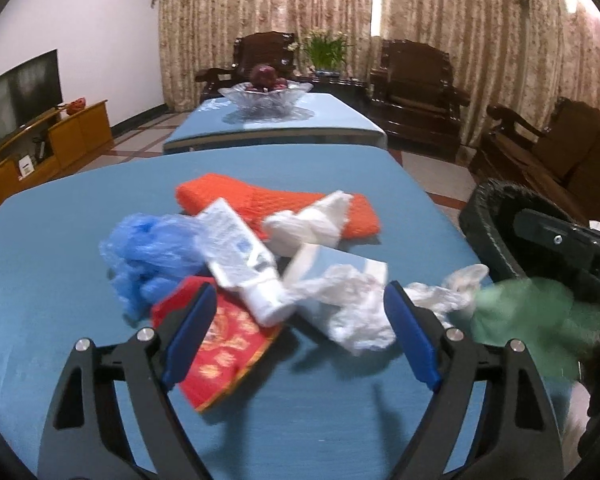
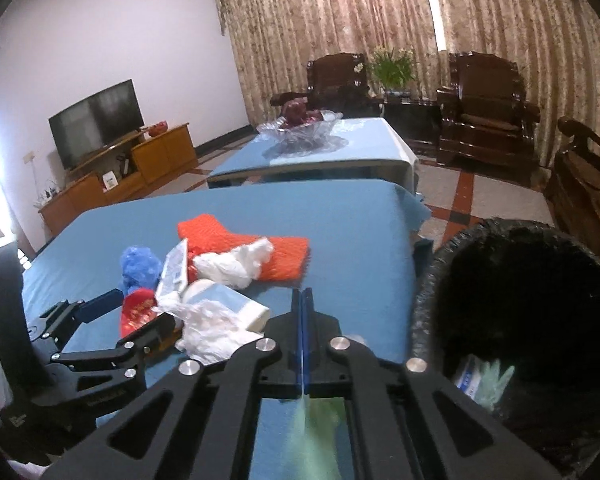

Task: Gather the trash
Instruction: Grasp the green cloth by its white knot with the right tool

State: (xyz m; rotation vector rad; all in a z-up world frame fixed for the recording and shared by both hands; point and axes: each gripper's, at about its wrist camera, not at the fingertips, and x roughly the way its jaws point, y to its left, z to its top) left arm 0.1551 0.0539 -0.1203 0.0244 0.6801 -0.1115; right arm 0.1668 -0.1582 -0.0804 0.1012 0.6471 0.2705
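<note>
Right gripper (image 2: pixel 305 300) pressed together, pinching a green glove (image 2: pixel 320 440) that hangs beneath it, left of the black-lined bin (image 2: pixel 432 280). Left gripper (image 1: pixel 300 320) spread, empty, over the trash pile (image 1: pixel 260 256) on the blue table (image 1: pixel 40 280); white crumpled plastic bag (image 1: pixel 352 312) lies between its fingers.

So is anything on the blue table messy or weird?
Yes: a jumbled heap of trash sits mid-table, a white tube lying across a crumpled blue plastic bag and red packet, beside an orange cloth.

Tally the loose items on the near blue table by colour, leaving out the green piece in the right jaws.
White: 4 — tube, wad, box, bag
Blue: 1 — bag
Orange: 1 — cloth
Red: 1 — packet
Total: 7
</note>
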